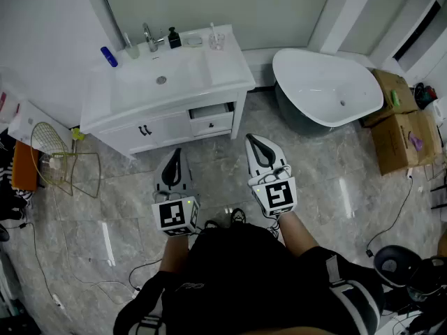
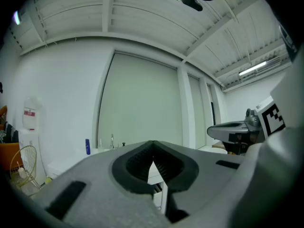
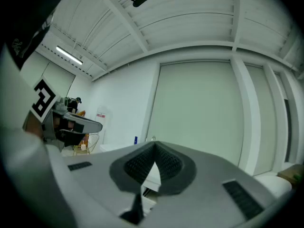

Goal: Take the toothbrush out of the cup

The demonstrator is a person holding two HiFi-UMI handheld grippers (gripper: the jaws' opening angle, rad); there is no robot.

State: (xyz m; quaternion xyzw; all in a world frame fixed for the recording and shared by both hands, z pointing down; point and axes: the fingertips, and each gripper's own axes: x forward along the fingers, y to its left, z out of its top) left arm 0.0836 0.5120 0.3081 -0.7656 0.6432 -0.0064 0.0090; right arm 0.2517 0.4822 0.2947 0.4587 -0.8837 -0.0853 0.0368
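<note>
your dark-clothed torso (image 1: pixel 244 278) fills the bottom of the head view, and both forearms reach up the frame from it. your left gripper (image 1: pixel 174 155) sits left of centre, and your right gripper (image 1: pixel 255 144) sits just right of centre, a little higher in the frame. each has its marker cube (image 1: pixel 176 216) at the end nearest you. both are held level over the grey marble floor (image 1: pixel 321 187), pointing toward the white vanity (image 1: pixel 140 114), short of it and touching nothing.

in the left gripper view the dark pads (image 2: pixel 137 163) meet at the tip with nothing between them. the right gripper view shows the same: jaws pressed together and empty.

the toothbrush (image 1: pixel 212 29) stands upright in the clear cup (image 1: pixel 217 43) at the top right corner of the vanity top, well apart from both grippers. left of the cup along the back edge stand a black bottle (image 1: pixel 174 38), the faucet (image 1: pixel 149 39) and, further left, a blue bottle (image 1: pixel 109 56). one drawer (image 1: pixel 211 121) under the counter stands slightly open.

a white bathtub (image 1: pixel 325 89) fills the upper right, with cardboard boxes (image 1: pixel 401 117) at its right. a wire basket (image 1: pixel 52 160) sits at the left edge.
</note>
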